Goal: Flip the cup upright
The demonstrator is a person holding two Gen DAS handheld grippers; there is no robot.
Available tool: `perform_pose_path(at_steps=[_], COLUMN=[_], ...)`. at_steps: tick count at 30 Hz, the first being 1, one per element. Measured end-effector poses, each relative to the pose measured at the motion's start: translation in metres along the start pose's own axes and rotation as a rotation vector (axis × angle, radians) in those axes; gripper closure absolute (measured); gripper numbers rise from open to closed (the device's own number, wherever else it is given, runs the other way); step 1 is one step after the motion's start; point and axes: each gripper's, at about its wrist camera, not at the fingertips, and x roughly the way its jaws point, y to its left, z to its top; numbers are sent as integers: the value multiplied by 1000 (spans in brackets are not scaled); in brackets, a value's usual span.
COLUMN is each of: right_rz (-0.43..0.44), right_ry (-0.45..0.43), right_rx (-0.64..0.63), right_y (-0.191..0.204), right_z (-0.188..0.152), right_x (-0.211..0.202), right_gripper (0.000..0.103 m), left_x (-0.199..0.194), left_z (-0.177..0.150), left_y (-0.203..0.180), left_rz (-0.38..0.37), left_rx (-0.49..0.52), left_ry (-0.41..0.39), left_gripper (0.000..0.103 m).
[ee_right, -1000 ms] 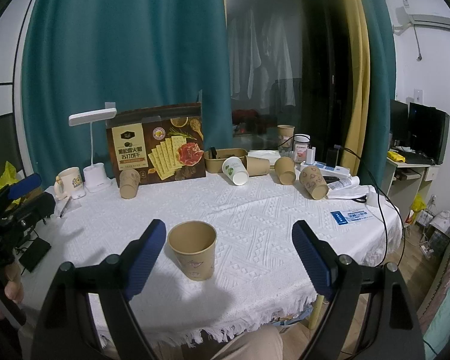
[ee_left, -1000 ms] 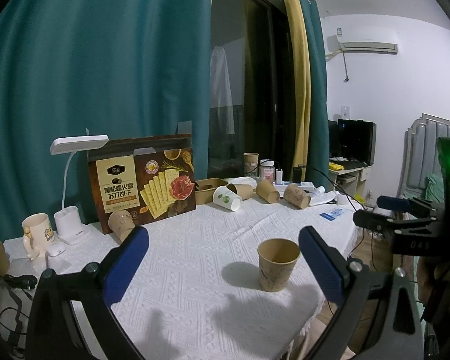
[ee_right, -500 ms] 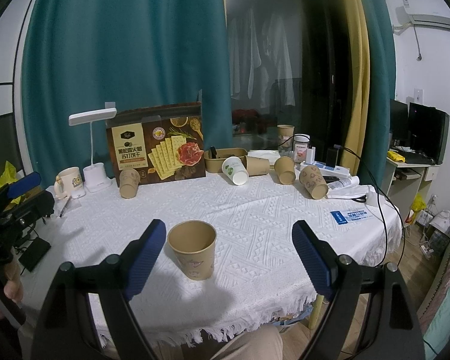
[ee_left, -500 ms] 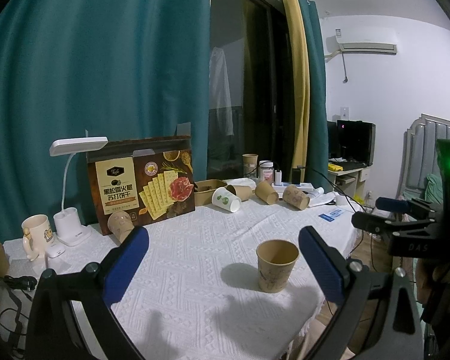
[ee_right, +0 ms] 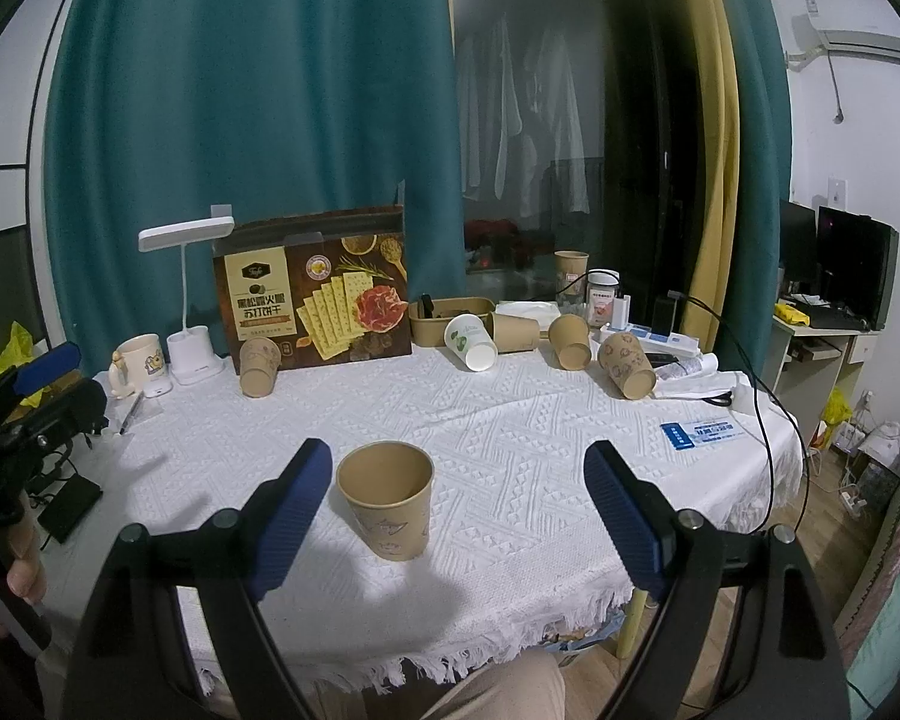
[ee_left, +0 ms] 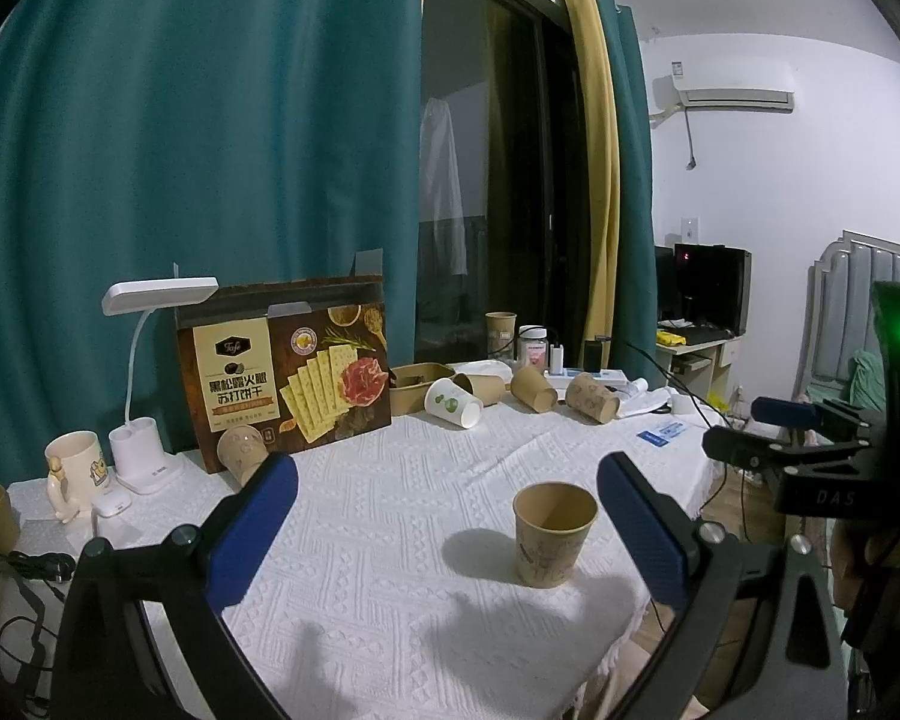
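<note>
Left wrist view: the left gripper [ee_left: 447, 525] is spread wide, holding nothing; the brown paper cup [ee_left: 552, 534] stands upright just inside its right finger. Beyond, a cracker box [ee_left: 285, 381] reads "Tafe".

Right wrist view: the right gripper [ee_right: 459, 513] gapes empty; the cup [ee_right: 389, 507] stands beside its left finger.

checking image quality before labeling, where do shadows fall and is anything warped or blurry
Left wrist view: the upright paper cup throws a soft shadow to its left on the white tablecloth; the curtain bows from fisheye distortion. Right wrist view: jaw shadows darken the cloth's near edge; the cracker box print stays sharp.
</note>
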Motion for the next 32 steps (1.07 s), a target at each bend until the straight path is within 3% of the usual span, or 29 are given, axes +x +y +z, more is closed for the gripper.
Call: perform_pose_path(at_steps=[32], right_rz=[0], right_ry=[0], right_rx=[-3], right_y=[2], right_z=[-2], right_x=[-1], right_gripper=[19], left_x=[0], left_z=[4], left_y=[-1], left_rz=[-3], left_rx=[-3], left_ry=[8], left_gripper=[3])
